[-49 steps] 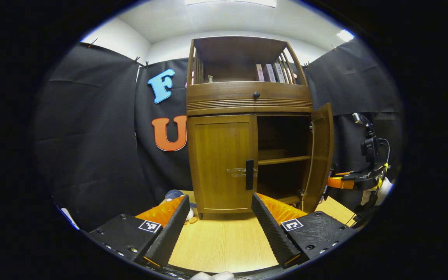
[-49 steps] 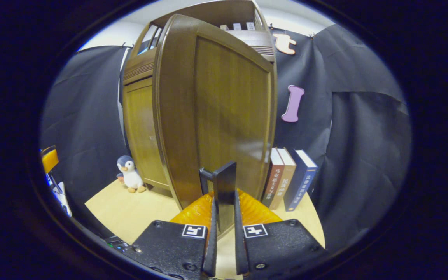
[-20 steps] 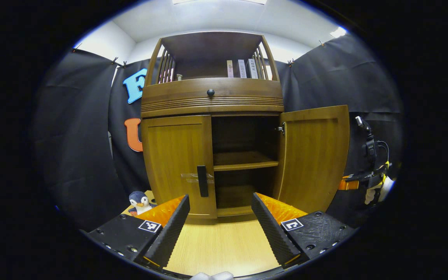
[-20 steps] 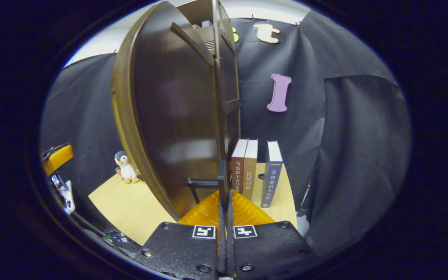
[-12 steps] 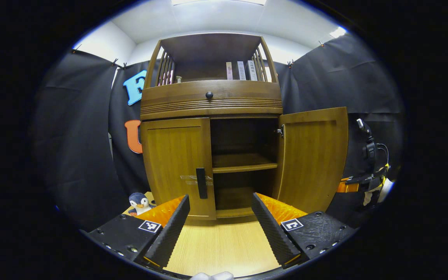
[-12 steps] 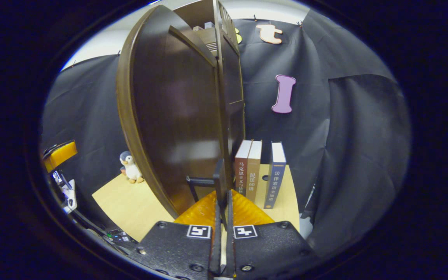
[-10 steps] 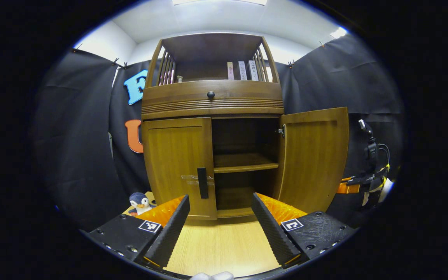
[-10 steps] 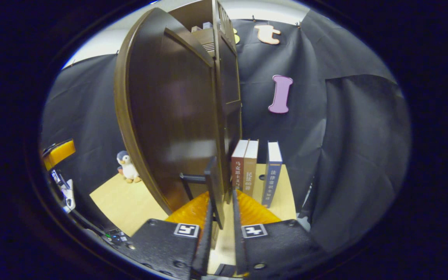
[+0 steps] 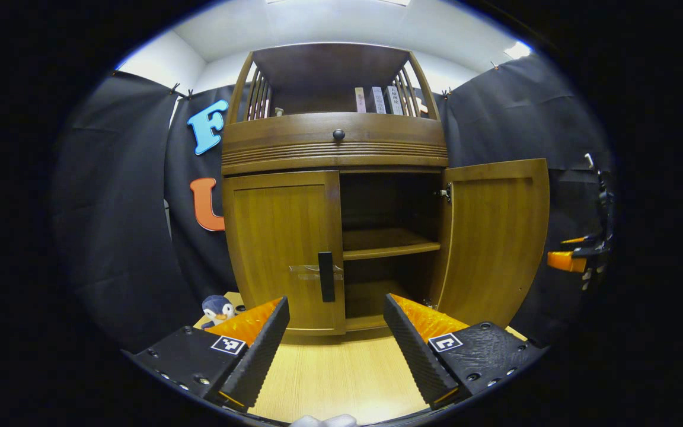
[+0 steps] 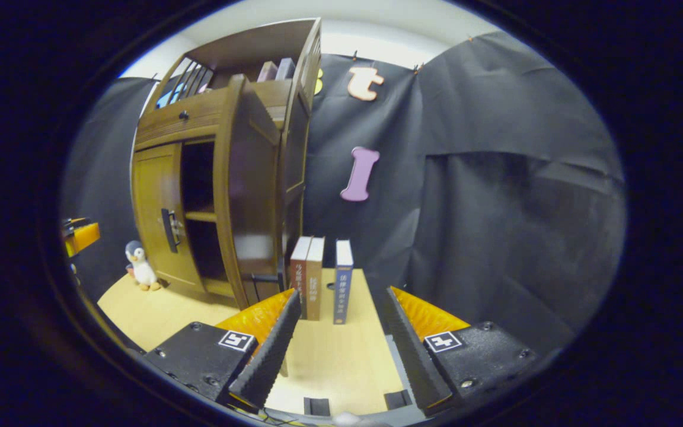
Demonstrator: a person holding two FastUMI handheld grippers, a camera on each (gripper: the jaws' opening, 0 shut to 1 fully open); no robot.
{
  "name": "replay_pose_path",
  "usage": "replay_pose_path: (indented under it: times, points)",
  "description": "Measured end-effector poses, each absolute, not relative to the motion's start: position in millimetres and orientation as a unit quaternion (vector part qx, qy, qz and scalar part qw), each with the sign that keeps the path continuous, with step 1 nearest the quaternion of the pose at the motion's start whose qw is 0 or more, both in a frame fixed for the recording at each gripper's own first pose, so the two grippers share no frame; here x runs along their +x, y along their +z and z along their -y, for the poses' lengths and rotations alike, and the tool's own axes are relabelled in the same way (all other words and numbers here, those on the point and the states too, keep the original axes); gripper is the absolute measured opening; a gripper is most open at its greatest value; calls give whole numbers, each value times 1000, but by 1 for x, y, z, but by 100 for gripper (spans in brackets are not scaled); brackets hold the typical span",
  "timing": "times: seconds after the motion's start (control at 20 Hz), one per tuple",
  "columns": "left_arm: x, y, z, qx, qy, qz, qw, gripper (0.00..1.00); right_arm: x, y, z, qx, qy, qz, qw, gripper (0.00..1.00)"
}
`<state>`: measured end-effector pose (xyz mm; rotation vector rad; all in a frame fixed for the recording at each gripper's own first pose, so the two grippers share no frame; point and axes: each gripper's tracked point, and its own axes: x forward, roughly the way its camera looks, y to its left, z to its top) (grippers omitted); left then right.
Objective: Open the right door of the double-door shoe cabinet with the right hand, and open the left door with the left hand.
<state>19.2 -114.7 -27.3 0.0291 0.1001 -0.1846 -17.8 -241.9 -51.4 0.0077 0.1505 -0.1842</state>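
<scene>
Penguin toy (image 9: 218,309) sits at the far left on the table (image 9: 341,379), just beside the shoe cabinet (image 9: 334,142). Left gripper (image 9: 337,344) hangs near, fingers spread wide and empty, facing the left door (image 9: 282,249) — closed, its dark handle (image 9: 325,276) untouched. Right door (image 9: 495,237) stands swung wide open, baring a shelf (image 9: 389,243) inside. Farther right, in the right gripper view, three books (image 10: 321,279) stand upright by the cabinet's side; the right gripper (image 10: 338,350) is released too — apart from the door, fingers wide.
</scene>
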Motion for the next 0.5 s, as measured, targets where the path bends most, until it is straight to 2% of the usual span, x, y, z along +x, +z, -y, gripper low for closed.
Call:
replay_pose_path:
  times: [0.1, 0.15, 0.2, 0.45, 0.5]
  points:
    - [29, -26, 107, 18, -97, -49, 994, 100, -27, -27, 226, 0, -112, -50, 992, 93]
    - [33, -25, 103, 21, -97, -49, 994, 100, -30, -19, 215, 0, -118, -48, 992, 100]
    - [37, -25, 98, 22, -97, -47, 994, 96, -33, -15, 199, 3, -119, -47, 992, 100]
    - [53, -24, 78, 24, -88, -36, 995, 96, -27, -3, 117, 52, -92, -19, 994, 100]
    - [58, -25, 74, 24, -85, -34, 995, 100, -26, -8, 101, 61, -84, -17, 994, 100]
